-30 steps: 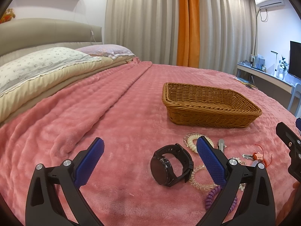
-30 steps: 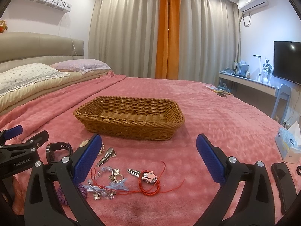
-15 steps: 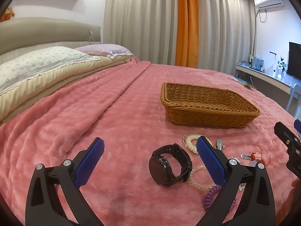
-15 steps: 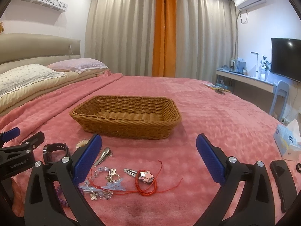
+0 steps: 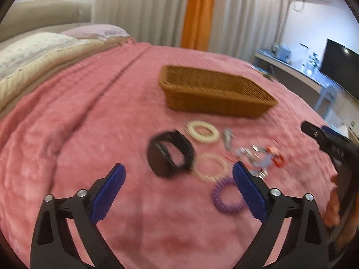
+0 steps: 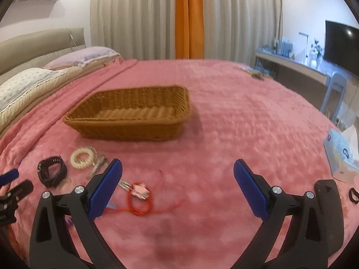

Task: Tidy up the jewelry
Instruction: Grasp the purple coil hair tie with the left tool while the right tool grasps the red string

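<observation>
On the pink blanket lie a black watch (image 5: 170,154), a cream spiral hair tie (image 5: 203,131), a clear spiral tie (image 5: 211,167), a purple one (image 5: 226,195), a silver clip (image 5: 227,137) and a red string bracelet (image 5: 274,154). Behind them stands a wicker basket (image 5: 215,94), nothing visible inside. My left gripper (image 5: 178,168) hovers just short of the watch, its jaws closing with nothing pressed between them. My right gripper (image 6: 177,164) is open above the blanket, the red bracelet (image 6: 140,199) near its left finger. The watch (image 6: 52,173) and basket (image 6: 125,121) lie to its left.
Pillows (image 6: 27,83) and a headboard line the left side. A tissue box (image 6: 341,157) sits at the bed's right edge, a desk (image 6: 291,65) and screen beyond. A hand (image 5: 334,206) holds the right gripper (image 5: 325,139) at the left view's right edge.
Both grippers have tipped downward, so basket and jewelry sit higher and further left in each view. The pictures are now blurred by motion. Nothing has been picked up.
</observation>
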`<action>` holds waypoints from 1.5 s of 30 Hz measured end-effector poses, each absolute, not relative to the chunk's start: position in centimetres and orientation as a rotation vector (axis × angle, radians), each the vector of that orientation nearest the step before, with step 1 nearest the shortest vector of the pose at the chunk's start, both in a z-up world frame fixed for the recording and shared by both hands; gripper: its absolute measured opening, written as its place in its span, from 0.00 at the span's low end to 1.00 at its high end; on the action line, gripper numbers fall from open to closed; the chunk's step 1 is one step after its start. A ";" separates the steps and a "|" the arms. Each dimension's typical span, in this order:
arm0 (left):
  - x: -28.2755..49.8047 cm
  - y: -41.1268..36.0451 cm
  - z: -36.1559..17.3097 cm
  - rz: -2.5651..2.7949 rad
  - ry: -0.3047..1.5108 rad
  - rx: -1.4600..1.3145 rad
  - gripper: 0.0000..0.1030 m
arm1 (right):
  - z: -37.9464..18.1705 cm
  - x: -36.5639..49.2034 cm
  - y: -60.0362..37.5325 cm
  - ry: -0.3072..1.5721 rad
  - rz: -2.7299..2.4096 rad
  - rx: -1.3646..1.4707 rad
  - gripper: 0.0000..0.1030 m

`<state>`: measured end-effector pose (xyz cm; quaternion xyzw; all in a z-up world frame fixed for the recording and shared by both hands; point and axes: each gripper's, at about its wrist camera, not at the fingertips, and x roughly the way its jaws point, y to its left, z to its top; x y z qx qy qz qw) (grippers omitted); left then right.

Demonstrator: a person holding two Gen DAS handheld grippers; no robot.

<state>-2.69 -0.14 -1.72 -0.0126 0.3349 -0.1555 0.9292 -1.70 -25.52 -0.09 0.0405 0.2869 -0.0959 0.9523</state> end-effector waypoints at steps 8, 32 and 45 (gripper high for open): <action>-2.1 -1.1 -2.7 -0.421 0.819 -0.040 0.54 | -2.2 -1.8 -25.6 0.757 -0.072 0.091 0.56; 0.2 -2.4 -5.0 -0.450 0.915 -0.039 0.32 | -5.5 2.3 -19.8 0.929 0.092 -0.016 0.16; -0.1 -2.4 -5.0 -0.457 0.899 -0.036 0.32 | -2.2 -2.2 -23.0 0.807 0.052 0.032 0.05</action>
